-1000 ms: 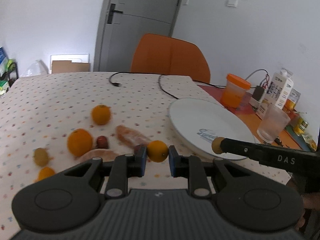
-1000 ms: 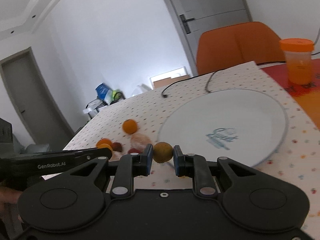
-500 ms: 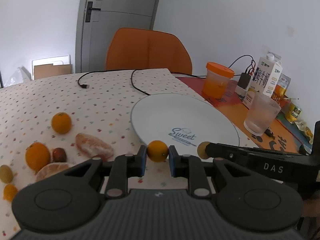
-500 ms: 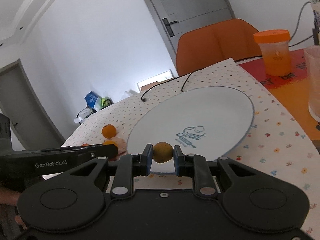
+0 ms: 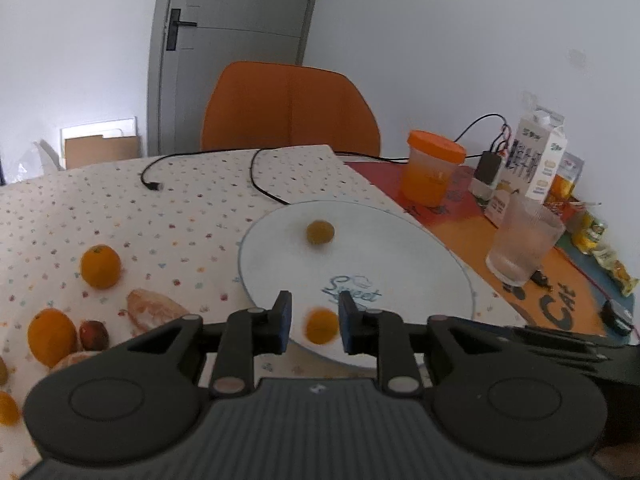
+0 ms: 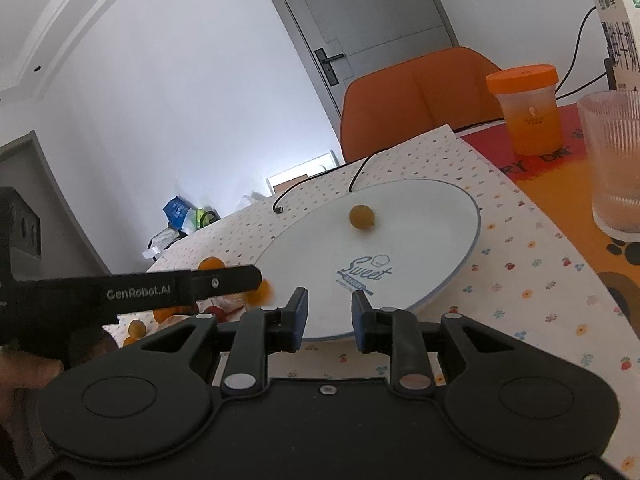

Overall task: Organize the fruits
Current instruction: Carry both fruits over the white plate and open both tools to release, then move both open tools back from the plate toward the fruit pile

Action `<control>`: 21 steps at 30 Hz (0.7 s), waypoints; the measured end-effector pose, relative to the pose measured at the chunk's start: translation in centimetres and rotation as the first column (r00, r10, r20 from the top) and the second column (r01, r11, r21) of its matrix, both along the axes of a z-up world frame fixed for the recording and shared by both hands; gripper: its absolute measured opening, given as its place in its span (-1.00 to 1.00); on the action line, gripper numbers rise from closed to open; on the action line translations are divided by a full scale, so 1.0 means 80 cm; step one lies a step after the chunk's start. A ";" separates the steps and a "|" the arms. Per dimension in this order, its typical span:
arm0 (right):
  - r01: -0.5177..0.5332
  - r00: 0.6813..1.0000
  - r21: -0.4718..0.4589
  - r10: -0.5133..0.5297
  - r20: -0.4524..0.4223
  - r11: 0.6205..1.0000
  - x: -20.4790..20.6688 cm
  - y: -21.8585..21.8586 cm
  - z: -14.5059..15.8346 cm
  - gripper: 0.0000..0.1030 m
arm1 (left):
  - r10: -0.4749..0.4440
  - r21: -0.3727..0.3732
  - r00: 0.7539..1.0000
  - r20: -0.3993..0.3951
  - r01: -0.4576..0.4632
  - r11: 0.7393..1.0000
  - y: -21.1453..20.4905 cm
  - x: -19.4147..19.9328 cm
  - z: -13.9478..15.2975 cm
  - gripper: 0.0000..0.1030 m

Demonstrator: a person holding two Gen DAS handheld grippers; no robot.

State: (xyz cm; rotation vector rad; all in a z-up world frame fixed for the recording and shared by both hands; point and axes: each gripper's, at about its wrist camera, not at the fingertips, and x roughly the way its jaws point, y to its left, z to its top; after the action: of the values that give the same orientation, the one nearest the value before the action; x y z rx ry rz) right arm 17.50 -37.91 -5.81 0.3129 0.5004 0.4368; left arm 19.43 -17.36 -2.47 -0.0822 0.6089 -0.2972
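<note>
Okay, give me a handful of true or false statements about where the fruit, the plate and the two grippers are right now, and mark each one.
1. A yellowish-brown fruit lies on the white plate. True.
2. The right gripper is clamped on a fruit. False: its jaws stand open with nothing between them.
3. A small orange fruit sits blurred between the open fingers of the left gripper, over the plate's near edge. True.
4. The ribbed glass stands on the plate. False: it stands on the orange mat, to the right of the plate.
5. All the fruit is on the plate. False: a whole orange and a peeled citrus lie on the dotted tablecloth.
</note>
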 end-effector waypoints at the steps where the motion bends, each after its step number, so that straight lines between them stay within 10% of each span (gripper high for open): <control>1: 0.000 1.000 0.001 0.000 0.000 1.000 -0.002 0.000 0.000 -0.50 | 0.002 -0.002 1.000 -0.005 -0.002 1.000 0.001 0.001 0.000 -0.52; 6: -0.005 1.000 0.003 0.005 -0.003 1.000 -0.003 0.004 0.001 -0.43 | 0.024 0.021 1.000 -0.018 -0.024 0.999 0.011 -0.006 0.002 -0.43; 14: 0.024 1.000 -0.021 -0.023 0.019 0.999 -0.005 0.023 0.003 0.29 | 0.120 0.005 0.993 0.016 -0.120 0.993 0.060 -0.034 0.011 0.48; 21: 0.023 0.999 -0.038 -0.022 0.035 0.999 -0.010 0.040 0.007 0.63 | 0.228 0.003 0.973 0.042 -0.228 0.974 0.109 -0.056 0.016 0.56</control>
State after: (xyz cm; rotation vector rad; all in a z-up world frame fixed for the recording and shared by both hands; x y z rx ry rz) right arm 16.70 -34.68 -5.22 0.2734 0.4707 0.4093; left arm 14.93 -8.65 -1.16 -0.1372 0.5537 -0.0736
